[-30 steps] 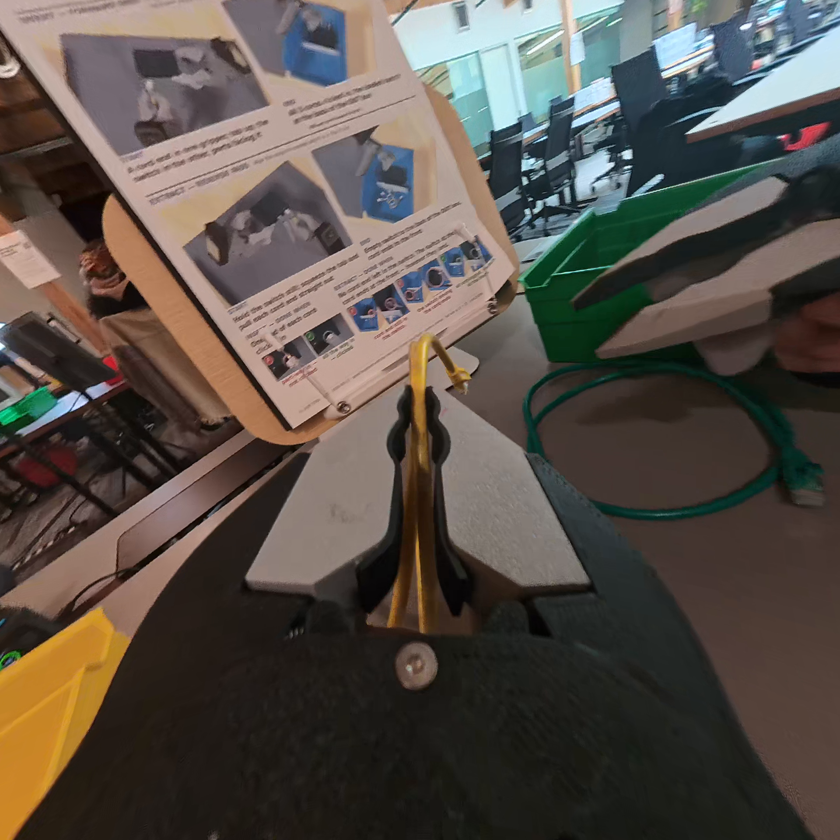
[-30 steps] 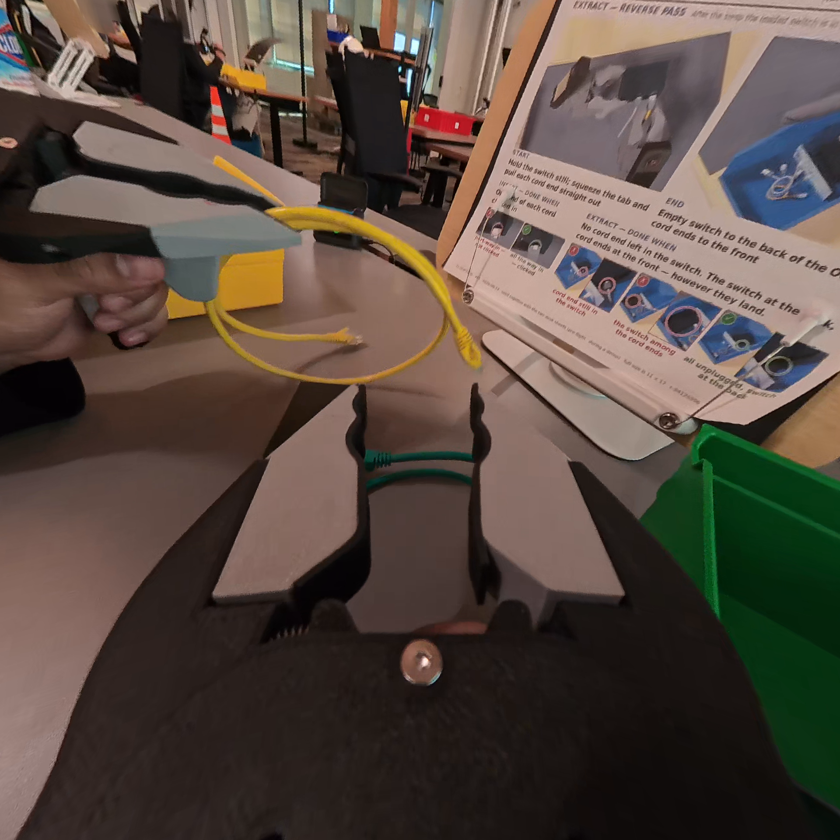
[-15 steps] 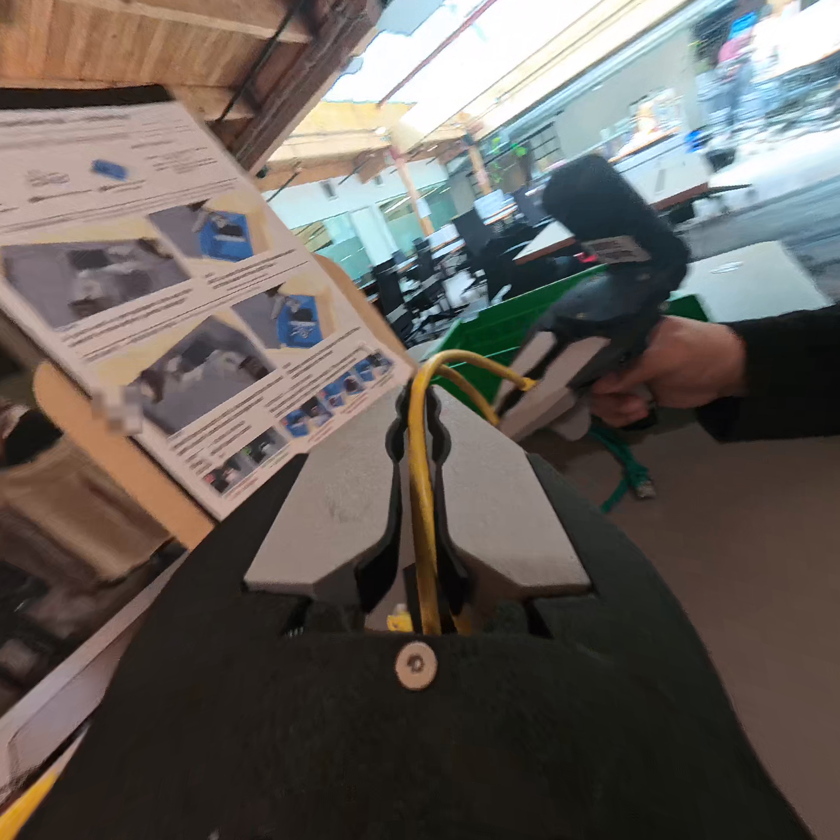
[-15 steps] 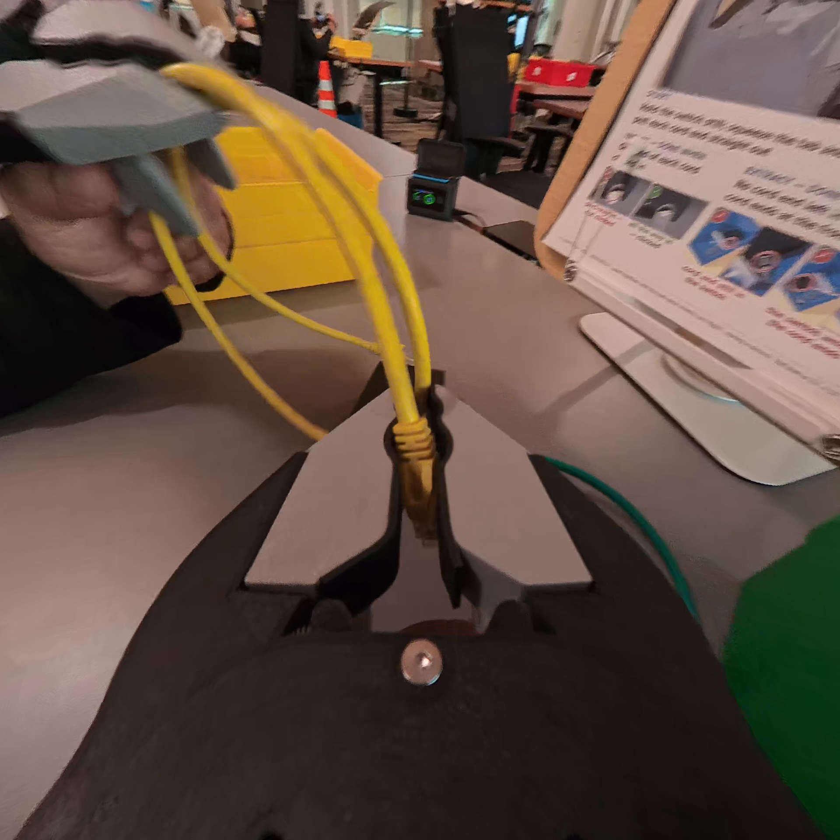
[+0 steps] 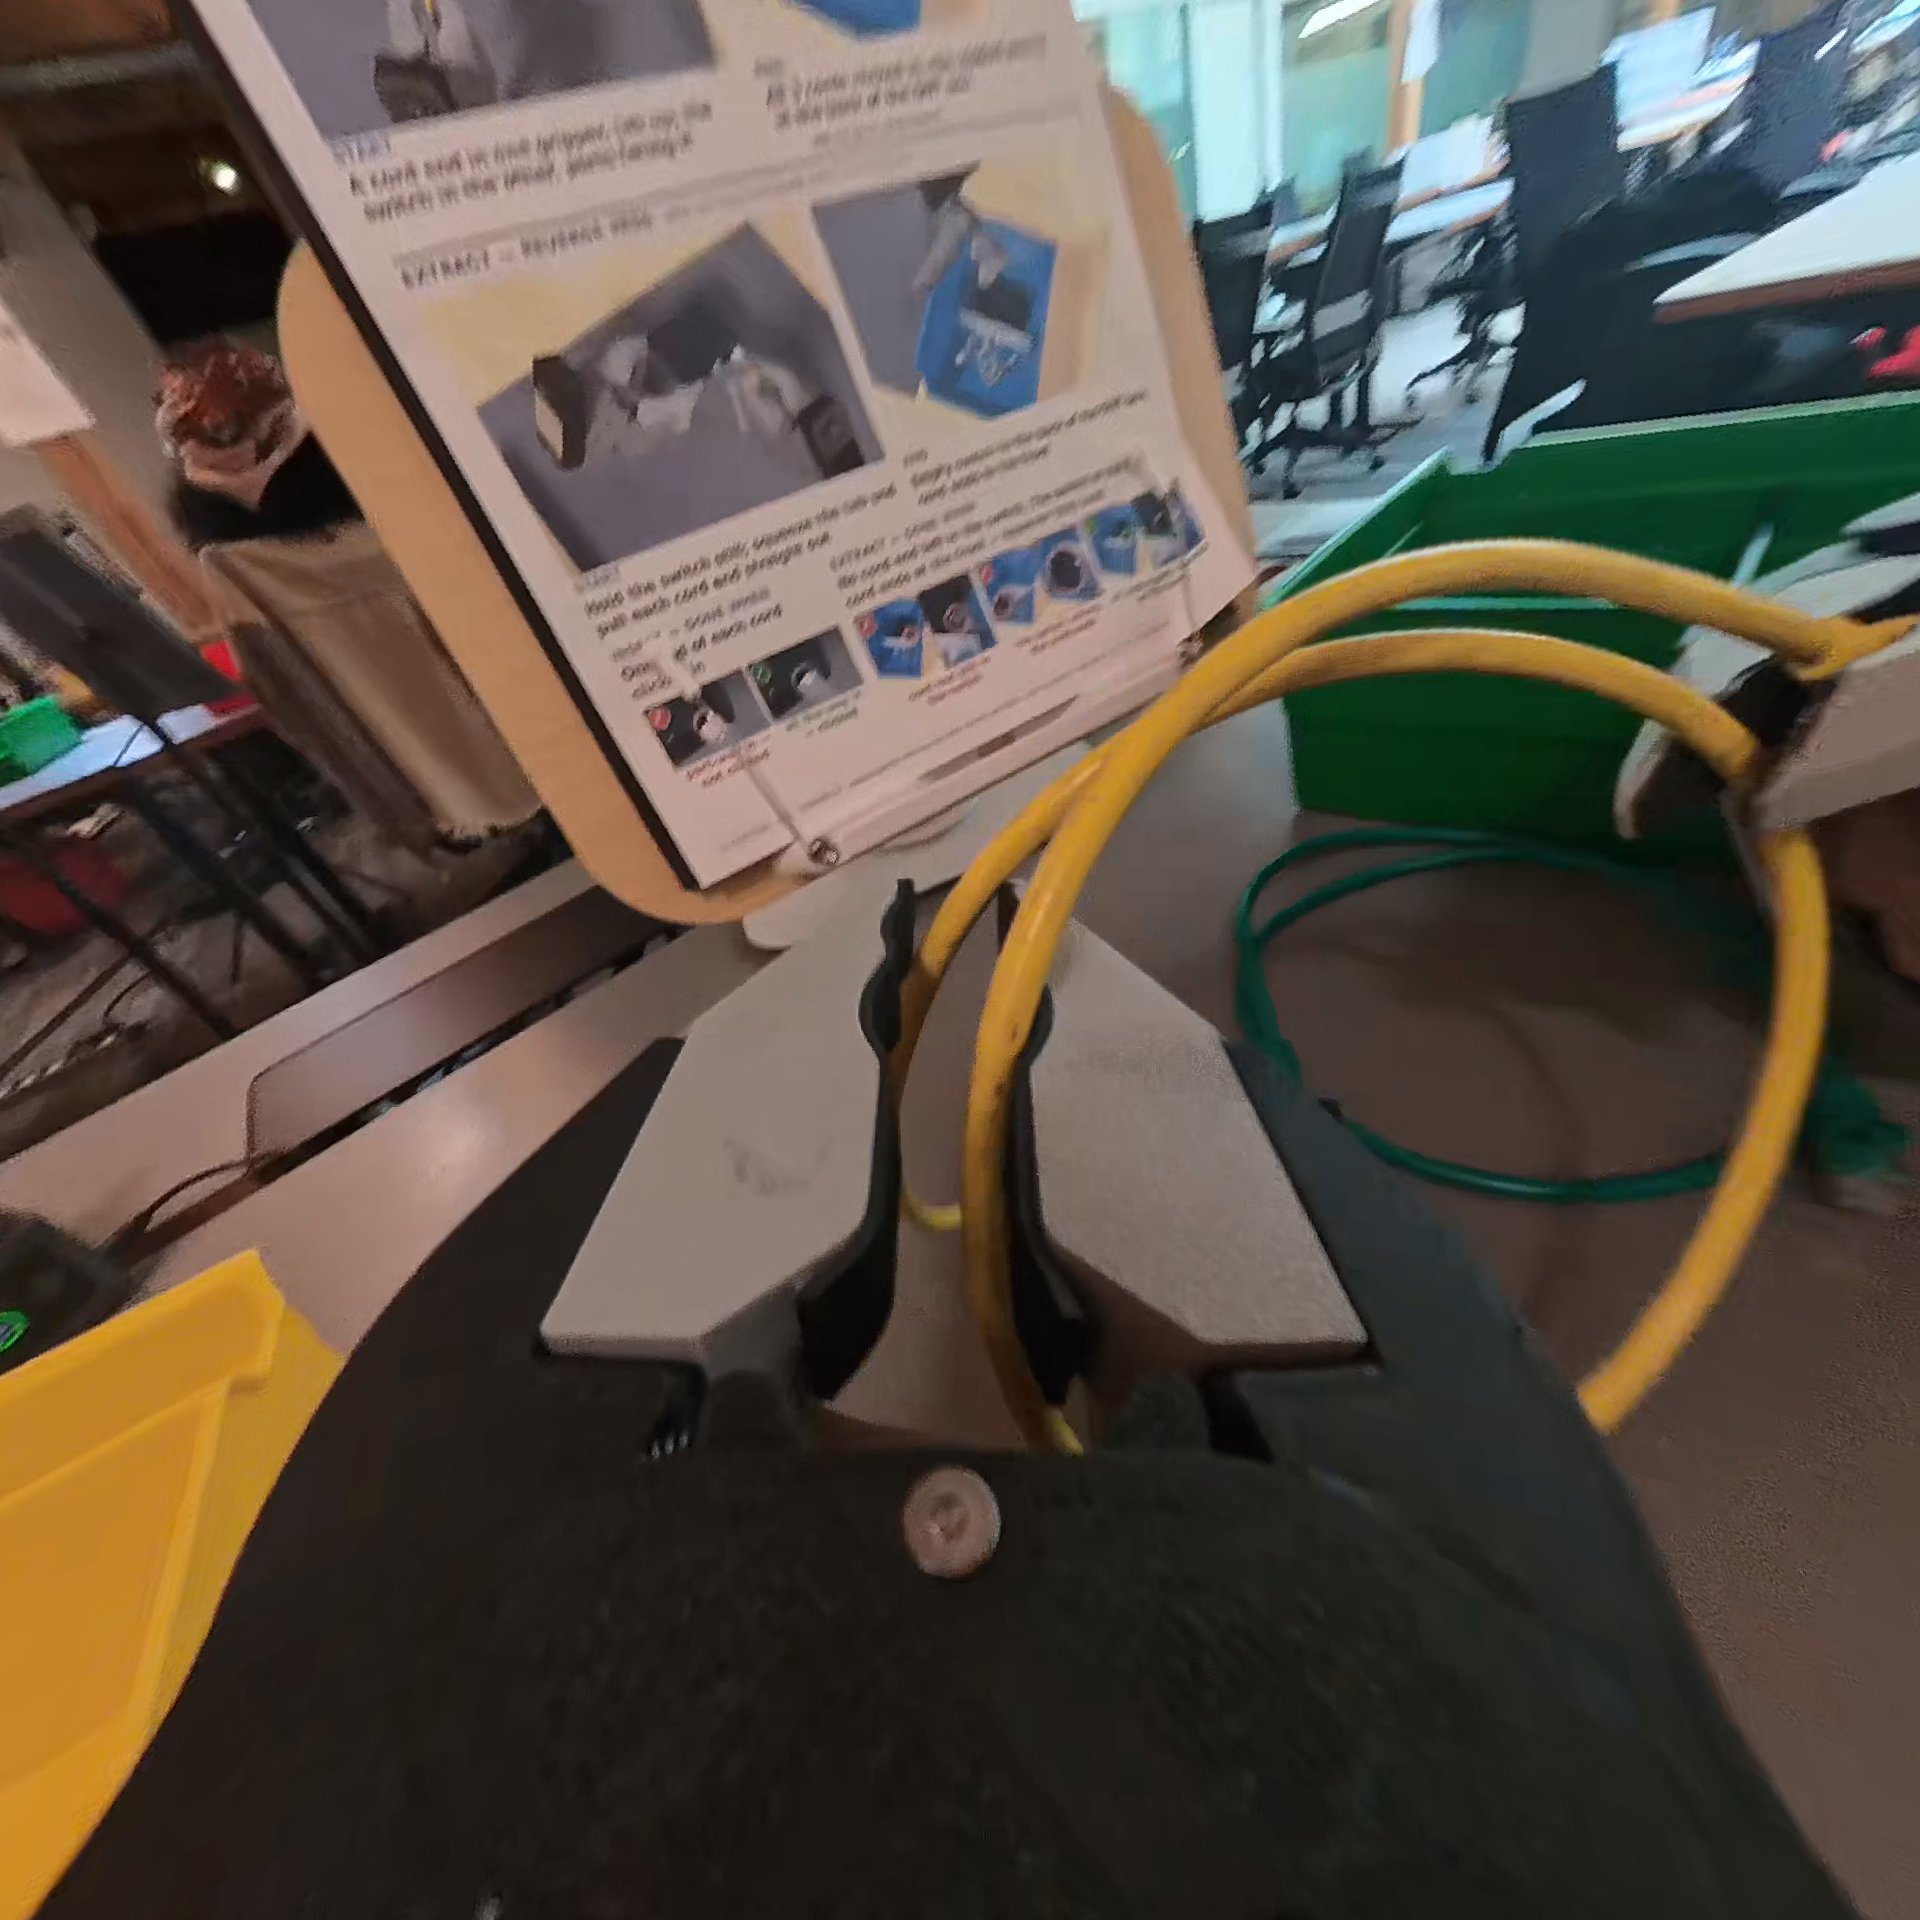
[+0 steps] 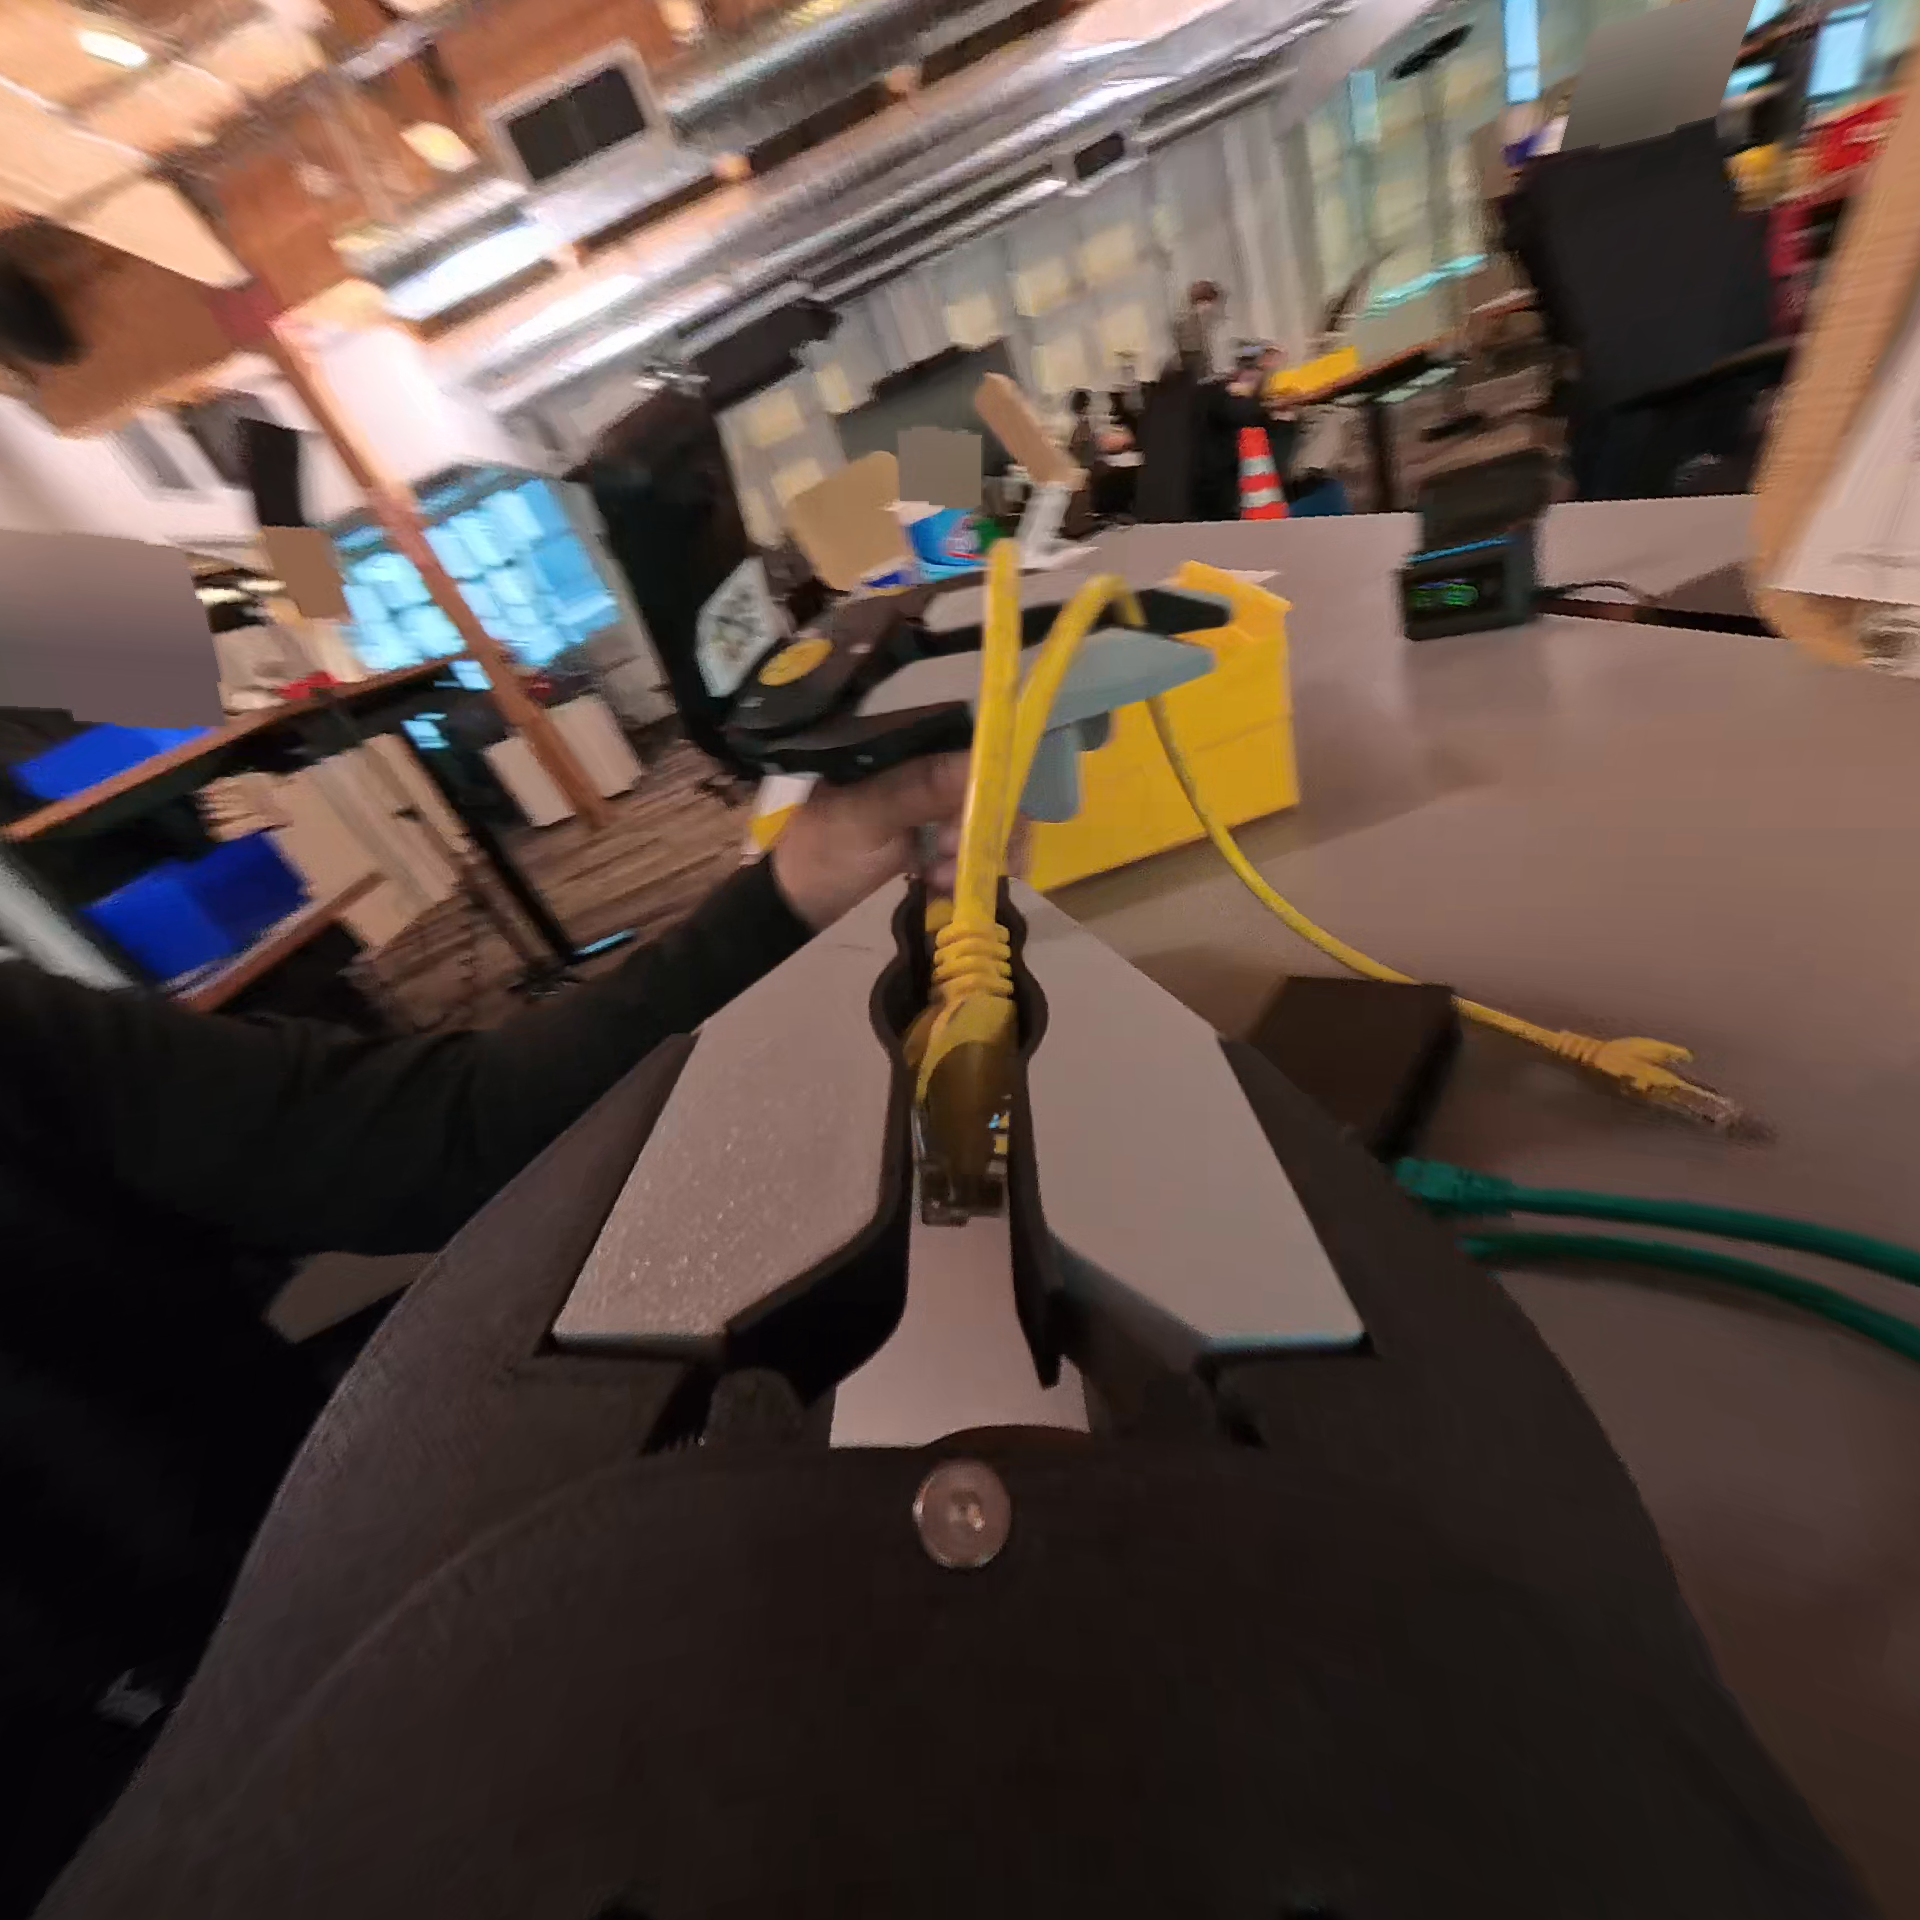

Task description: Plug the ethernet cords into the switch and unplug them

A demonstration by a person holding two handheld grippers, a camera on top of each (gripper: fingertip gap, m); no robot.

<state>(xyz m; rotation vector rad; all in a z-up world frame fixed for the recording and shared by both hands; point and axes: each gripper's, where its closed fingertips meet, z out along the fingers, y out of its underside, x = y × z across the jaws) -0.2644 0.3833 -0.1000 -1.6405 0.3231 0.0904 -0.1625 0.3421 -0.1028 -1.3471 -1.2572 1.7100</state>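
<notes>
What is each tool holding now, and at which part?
The right tool is shut on the yellow cord, gripping its plug end at the ribbed boot. The left tool stands open; the cord only passes loosely between its fingers.

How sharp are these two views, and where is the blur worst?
Left wrist view: moderate blur, poster text smeared, yellow cord readable. Right wrist view: background heavily streaked by motion, but the plug between the right tongs stays fairly crisp. Both show wide-angle bending at the edges.
</notes>
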